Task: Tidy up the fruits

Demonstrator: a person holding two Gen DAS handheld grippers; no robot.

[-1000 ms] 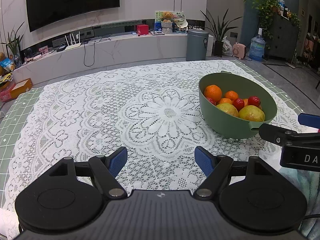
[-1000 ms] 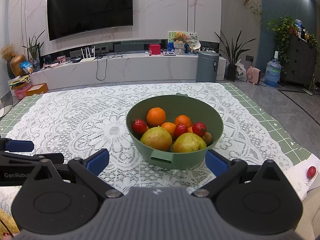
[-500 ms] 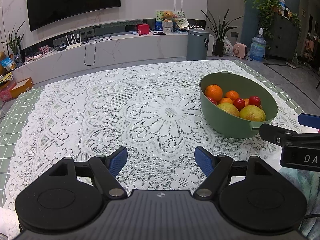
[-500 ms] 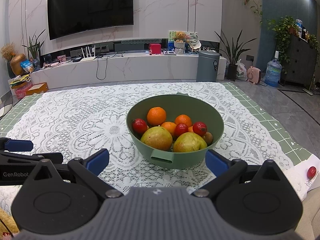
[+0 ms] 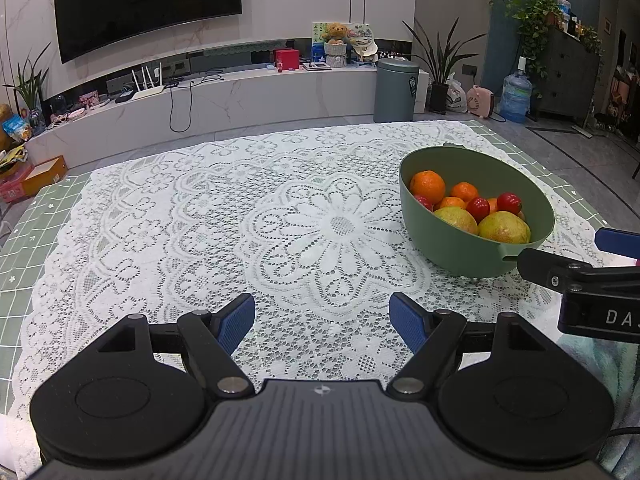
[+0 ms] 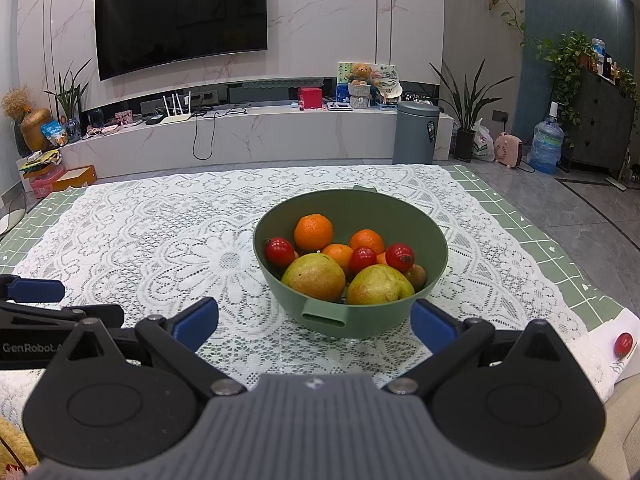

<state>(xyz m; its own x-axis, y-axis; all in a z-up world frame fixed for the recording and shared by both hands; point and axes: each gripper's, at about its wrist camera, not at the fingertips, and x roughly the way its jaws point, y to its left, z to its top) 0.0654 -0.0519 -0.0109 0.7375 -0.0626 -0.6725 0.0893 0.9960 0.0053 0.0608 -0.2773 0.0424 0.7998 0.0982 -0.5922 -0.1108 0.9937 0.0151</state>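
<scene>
Room: living room with a white lace tablecloth (image 6: 168, 240) spread over a green checked table, a dark television (image 6: 180, 16) on the marble wall behind.
Bowl: a green bowl (image 6: 424, 296) stands on the lace, right of the big flower pattern, straight ahead of the right gripper (image 6: 314, 322); its slotted handle faces that gripper.
Fruit in bowl: oranges (image 6: 313, 232) at the back, small red fruits (image 6: 279, 251) among them, two yellow-green pears (image 6: 314, 277) at the front, one small brown fruit at the right wall.
Stray fruit: one red fruit (image 6: 623, 344) lies outside the bowl, on the white cloth at the table's right edge, well apart from the bowl.
Right gripper: fingers spread wide, nothing between them, just short of the bowl.
Left gripper: the left gripper (image 5: 322, 318) has its jaws apart and empty, over bare lace left of the bowl.
In the way: nothing lies between either gripper and the bowl; the right gripper's finger shows beside the bowl in the left view.
Beyond the table: grey bin (image 6: 414, 132), potted plants, water jug (image 6: 545, 146) on the floor.
</scene>
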